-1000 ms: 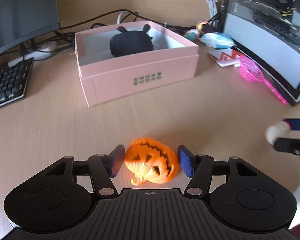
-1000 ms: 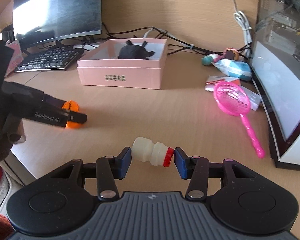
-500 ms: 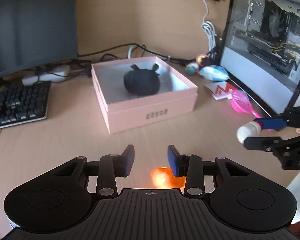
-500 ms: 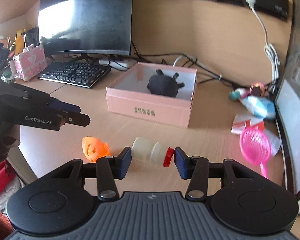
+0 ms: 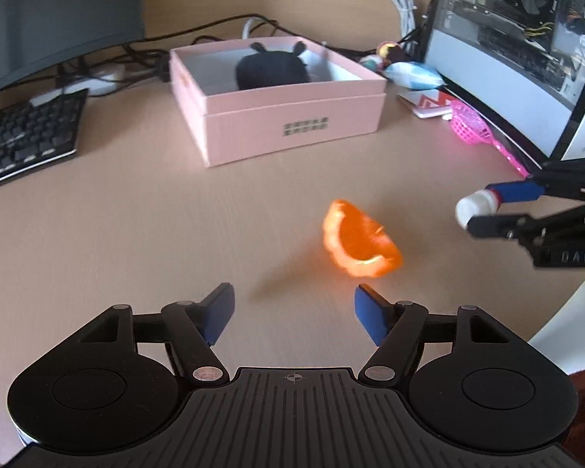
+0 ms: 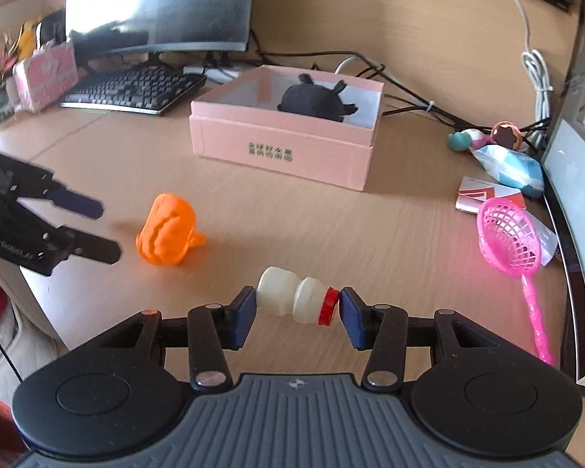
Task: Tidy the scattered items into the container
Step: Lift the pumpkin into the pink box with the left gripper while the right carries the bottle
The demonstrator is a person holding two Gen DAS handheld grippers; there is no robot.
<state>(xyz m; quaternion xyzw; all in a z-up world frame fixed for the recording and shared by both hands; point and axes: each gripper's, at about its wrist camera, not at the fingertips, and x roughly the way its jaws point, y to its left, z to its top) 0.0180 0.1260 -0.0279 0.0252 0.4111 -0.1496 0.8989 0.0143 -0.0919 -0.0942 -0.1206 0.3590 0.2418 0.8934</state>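
Bottle pinched end to end, base and red cap, in right gripper, likely bound for pink box | left gripper spread, empty | orange pumpkin loose on desk, just ahead of it

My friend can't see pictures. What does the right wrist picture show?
The right gripper holds a small white bottle with a red cap sideways above a wooden desk. An orange pumpkin toy lies near the open left gripper, and a black plush sits in a pink box behind.
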